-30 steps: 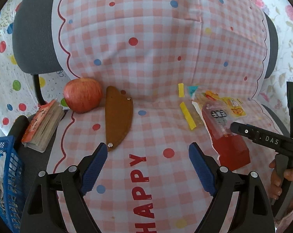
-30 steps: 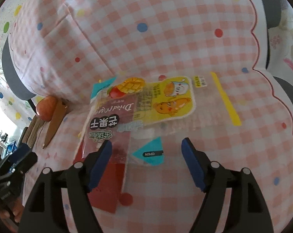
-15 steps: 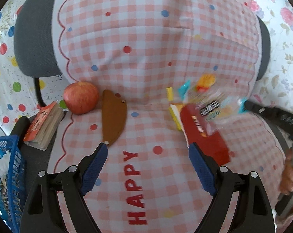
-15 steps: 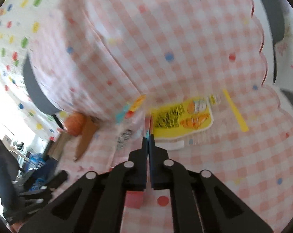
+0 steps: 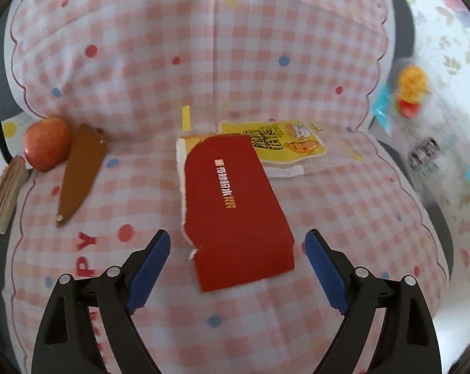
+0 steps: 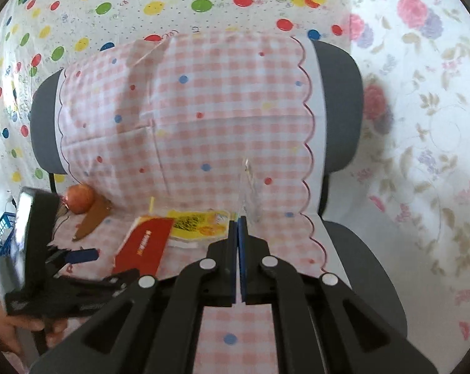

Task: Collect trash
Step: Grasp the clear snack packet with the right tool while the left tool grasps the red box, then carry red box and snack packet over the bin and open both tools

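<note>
Two jaws on my right gripper (image 6: 238, 218) pinch a clear snack wrapper (image 6: 250, 187), its long axis upright. My left gripper (image 5: 236, 243) hangs open over a red carton (image 5: 235, 199) lying lengthwise away from me.

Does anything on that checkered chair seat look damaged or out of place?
Yes. The red box has a ragged, torn left edge showing white card. It lies half over a yellow wrapper, with an apple sitting among the litter.

Right tongs (image 6: 238, 221) have pinched the clear wrapper (image 6: 250, 187) — lifted it off the red box (image 5: 235, 205).
</note>
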A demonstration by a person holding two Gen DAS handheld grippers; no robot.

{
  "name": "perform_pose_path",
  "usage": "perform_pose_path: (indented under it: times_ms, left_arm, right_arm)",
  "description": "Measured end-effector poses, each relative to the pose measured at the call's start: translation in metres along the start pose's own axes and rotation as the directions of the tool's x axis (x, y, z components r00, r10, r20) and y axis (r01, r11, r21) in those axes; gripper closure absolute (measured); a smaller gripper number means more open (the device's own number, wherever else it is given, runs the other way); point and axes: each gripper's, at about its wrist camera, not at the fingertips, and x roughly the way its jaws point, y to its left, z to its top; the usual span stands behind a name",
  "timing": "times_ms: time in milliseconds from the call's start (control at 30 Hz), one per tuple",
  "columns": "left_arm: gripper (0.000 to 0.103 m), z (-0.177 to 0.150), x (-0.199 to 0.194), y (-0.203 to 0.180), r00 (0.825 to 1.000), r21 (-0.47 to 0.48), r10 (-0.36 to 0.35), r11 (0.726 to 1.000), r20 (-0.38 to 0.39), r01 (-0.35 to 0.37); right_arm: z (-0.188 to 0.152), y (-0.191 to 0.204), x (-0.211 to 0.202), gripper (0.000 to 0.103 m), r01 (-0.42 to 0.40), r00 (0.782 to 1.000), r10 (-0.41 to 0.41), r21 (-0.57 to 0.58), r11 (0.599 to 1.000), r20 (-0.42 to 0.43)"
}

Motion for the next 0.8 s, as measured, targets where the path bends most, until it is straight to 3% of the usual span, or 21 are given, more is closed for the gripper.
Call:
perform_pose_path:
  times_ms: [200, 267, 433, 600, 800]
  left_arm:
    - [0.016, -0.001, 0.024, -0.020, 0.991, 0.039, 0.132, 0.991, -0.034, -0.130]
    - [0.015, -0.003, 0.026, -0.017, 0.989, 0.044, 0.142, 0.989, -0.033, -0.141]
    - [0.021, -0.008, 0.020, -0.007, 0.995, -0.006, 0.096, 0.995, 0.002, -0.096]
    - [0.024, -0.013, 0.014, -0.007, 0.995, 0.040, 0.094, 0.995, 0.039, -0.096]
    - [0.025, -0.017, -0.060, 0.001, 0.982, 0.060, -0.008, 0.998, 0.190, -0.003]
  right_arm:
    - [-0.015, -0.015, -0.007, 0.102, -0.009, 1.000, 0.010, 0.042, 0.999, -0.021]
    - [-0.017, -0.017, -0.009, 0.102, -0.011, 1.000, 0.012, 0.047, 0.999, -0.020]
    - [-0.022, -0.018, -0.011, 0.102, -0.018, 1.000, 0.020, 0.058, 0.998, -0.022]
    - [-0.029, -0.015, -0.012, 0.102, -0.032, 0.999, 0.034, 0.067, 0.997, -0.034]
    - [-0.030, -0.010, -0.026, 0.102, -0.069, 0.997, 0.070, 0.065, 0.995, -0.023]
